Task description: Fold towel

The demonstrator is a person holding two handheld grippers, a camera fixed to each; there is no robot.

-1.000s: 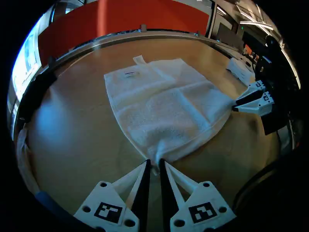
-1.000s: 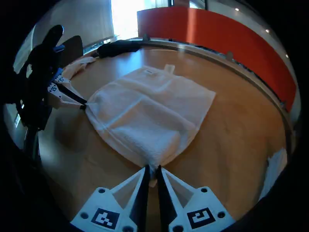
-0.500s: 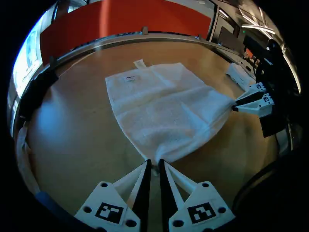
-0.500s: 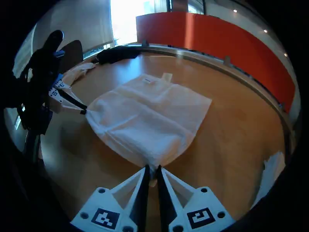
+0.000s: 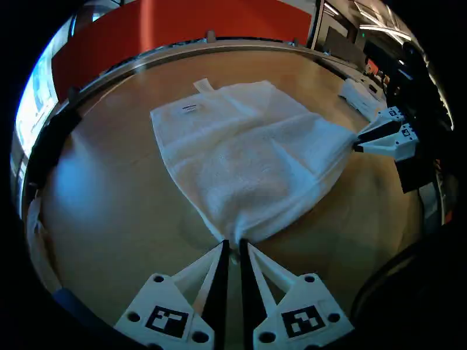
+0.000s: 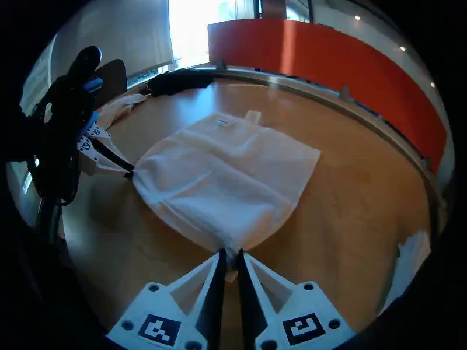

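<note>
Fingers (image 5: 217, 274) pinching corners, nubby white towel (image 5: 251, 151) — rumpled, glossy wooden table (image 5: 117, 192)

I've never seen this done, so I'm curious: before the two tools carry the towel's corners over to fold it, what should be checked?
1. Left tool pinches a towel corner: ok, both fingers shut on it.
2. Right tool pinches the other near corner: ok.
3. Towel's far half lies spread on the table: ok.
4. Near edge pulled straight between the tools: cannot tell; the lens bends it.
5. Spare cloth apart from the towel: ok, it lies by the table's rim.
</note>
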